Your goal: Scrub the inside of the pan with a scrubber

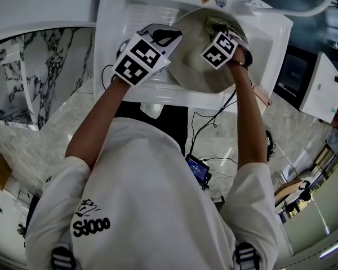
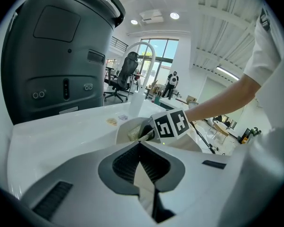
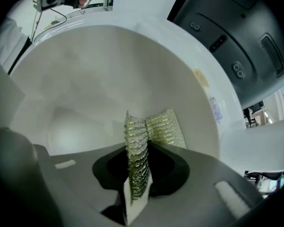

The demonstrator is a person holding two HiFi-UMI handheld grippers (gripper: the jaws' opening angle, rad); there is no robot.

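While the white sink (image 1: 270, 38) fills the space ahead of both grippers, the pale round pan (image 1: 197, 66) sits tilted inside it, between the 2 tools. On the pan's left side, the left gripper (image 2: 141, 148) has its 2 jaws drawn together on a thin pale edge, seemingly the pan's rim. The right gripper (image 3: 137, 174) reaches into the pan's bowl (image 3: 109, 79) from the right, its jaws clamped narrow on a silvery-green mesh scrubber (image 3: 158, 126). The scrubber's free end sticks out just past the jaw tips and touches the pan's inner wall.
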